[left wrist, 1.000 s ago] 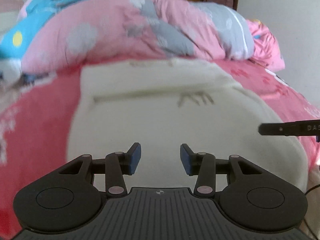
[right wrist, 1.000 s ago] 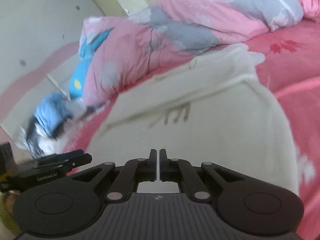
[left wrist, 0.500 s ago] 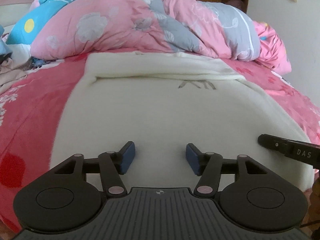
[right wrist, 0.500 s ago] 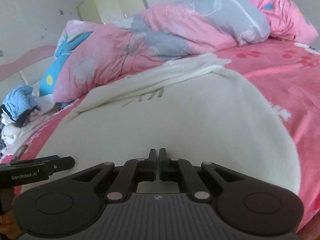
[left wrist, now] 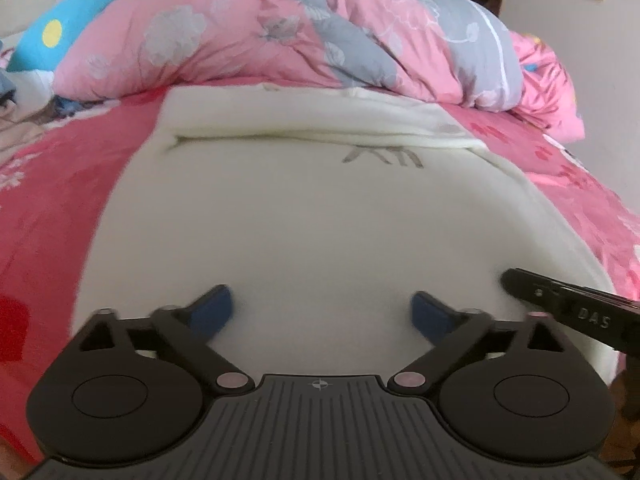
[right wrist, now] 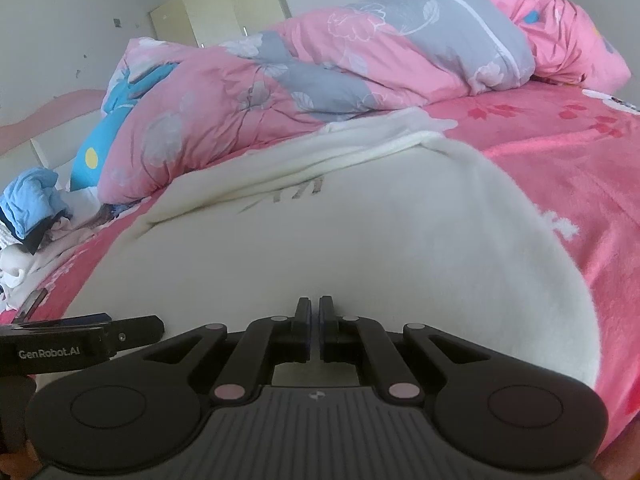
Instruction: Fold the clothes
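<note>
left wrist view: a puffy pink and grey duvet (left wrist: 304, 40) is heaped behind the cream garment (left wrist: 312, 216), which lies flat and fleecy on the pink bedsheet (left wrist: 52, 184). left gripper (left wrist: 322, 312) jaws opening wide over it, nothing between.

right wrist view: crumpled blue clothes (right wrist: 30, 200) far left, right gripper (right wrist: 314, 314) pinched together, low over the garment's near edge.

A pink and grey quilt (left wrist: 360, 40) is lying bunched at 12 o'clock on the pink bedsheet (right wrist: 560, 152). A blue pillow (right wrist: 100, 148) is sitting at 10 o'clock, a cream wardrobe (right wrist: 224, 12) standing behind.
</note>
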Motion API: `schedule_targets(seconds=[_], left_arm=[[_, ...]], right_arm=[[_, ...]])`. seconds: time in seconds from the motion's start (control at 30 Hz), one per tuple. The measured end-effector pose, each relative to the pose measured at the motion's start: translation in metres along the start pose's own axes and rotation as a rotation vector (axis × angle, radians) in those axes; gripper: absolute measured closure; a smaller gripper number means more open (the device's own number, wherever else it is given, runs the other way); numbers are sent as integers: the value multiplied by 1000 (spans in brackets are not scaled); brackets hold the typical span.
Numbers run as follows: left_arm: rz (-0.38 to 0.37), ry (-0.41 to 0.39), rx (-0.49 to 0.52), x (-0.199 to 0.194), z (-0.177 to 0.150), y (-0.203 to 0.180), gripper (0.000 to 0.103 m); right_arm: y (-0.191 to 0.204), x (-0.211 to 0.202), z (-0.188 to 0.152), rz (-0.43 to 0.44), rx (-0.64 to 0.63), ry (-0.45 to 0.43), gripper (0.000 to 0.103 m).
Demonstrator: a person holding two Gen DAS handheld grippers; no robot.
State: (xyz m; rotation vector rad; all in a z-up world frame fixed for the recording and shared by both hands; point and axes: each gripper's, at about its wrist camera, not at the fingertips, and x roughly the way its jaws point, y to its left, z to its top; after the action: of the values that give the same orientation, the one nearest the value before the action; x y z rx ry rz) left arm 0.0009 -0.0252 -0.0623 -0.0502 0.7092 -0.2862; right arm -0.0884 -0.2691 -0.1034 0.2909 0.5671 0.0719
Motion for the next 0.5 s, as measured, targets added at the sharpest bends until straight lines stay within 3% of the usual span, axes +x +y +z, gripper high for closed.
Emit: schedule_targets(seconds=[0.5], left_arm=[[49,46,24,3,4,-8,0]], right_arm=[[-8,1,3,27,57,22,101]])
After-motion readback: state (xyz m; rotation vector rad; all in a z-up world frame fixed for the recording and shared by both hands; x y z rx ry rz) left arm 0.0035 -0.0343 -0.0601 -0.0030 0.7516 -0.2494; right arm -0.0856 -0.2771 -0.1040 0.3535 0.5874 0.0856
